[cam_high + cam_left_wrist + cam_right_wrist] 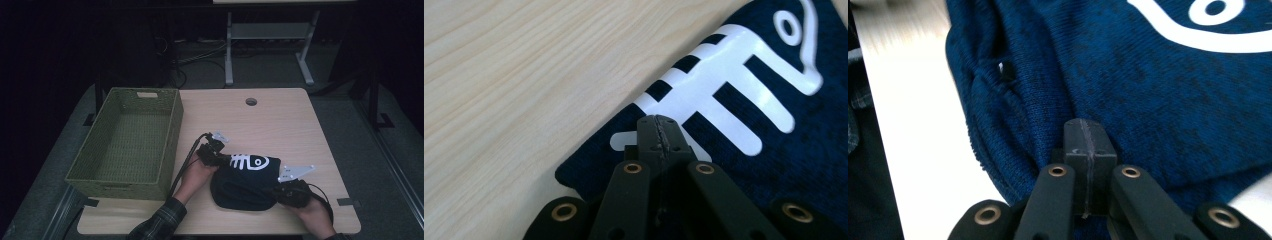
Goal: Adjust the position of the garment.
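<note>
Tools both pinched closed, left tool [658,131] and right tool [1087,137] resting on my folded navy sweater [247,181] near the table's front edge; next I'd grab it for the basket [170,145].

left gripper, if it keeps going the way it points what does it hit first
Probably the white fish-bone print on the dark blue cloth: the left gripper, jaws shut, already sits over the cloth's edge, though contact is unclear.

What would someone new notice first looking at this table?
Probably the dark blue garment with its white fish-skeleton print, bundled near the table's front edge between the two hands. The left tongs and right tongs are both shut, pointing at its cloth from either side. A green woven basket sits at the table's left.
</note>
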### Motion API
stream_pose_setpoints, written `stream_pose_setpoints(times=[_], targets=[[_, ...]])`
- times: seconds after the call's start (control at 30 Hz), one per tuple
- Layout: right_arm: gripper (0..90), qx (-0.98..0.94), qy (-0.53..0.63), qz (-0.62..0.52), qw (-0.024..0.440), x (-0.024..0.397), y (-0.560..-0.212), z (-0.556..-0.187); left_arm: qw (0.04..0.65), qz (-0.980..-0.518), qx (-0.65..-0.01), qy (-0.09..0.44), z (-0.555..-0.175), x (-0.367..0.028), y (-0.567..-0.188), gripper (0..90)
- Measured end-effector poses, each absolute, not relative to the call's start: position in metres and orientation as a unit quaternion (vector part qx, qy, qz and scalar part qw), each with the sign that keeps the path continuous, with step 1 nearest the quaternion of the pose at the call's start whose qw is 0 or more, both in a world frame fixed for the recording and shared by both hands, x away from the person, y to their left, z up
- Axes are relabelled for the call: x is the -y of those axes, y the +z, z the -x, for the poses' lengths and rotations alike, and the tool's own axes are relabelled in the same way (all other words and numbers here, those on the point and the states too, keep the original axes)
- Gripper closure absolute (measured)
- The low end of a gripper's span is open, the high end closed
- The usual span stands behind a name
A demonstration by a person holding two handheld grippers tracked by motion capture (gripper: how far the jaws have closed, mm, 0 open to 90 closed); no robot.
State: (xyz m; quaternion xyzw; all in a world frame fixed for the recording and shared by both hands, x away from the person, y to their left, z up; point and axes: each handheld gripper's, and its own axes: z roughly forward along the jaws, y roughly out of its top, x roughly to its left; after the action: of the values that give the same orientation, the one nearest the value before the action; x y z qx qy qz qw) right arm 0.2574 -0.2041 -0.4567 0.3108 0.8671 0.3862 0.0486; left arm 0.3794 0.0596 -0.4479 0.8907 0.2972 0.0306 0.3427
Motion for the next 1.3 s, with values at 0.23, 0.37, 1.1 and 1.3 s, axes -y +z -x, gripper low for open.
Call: stream_pose_setpoints(times=[0.23, 0.37, 1.1, 1.3], targets=[[90.0, -0.872, 0.385, -0.3, 0.042, 0.19, -0.462, -0.249, 0.342, -0.893, -0.29, 0.023, -0.386, -0.05, -0.452, 90.0], [90.0, -0.875, 0.383, -0.291, 0.045, 0.185, -0.463, -0.247, 0.341, -0.897, -0.281, 0.022, -0.389, -0.046, -0.453, 90.0], [90.0, -0.833, 0.418, -0.336, 0.139, 0.219, -0.434, -0.285, 0.37, -0.893, -0.256, 0.028, -0.323, -0.071, -0.415, 90.0], [90.0, -0.842, 0.387, -0.352, 0.13, 0.22, -0.45, -0.297, 0.327, -0.911, -0.25, 0.022, -0.311, -0.074, -0.435, 90.0]])
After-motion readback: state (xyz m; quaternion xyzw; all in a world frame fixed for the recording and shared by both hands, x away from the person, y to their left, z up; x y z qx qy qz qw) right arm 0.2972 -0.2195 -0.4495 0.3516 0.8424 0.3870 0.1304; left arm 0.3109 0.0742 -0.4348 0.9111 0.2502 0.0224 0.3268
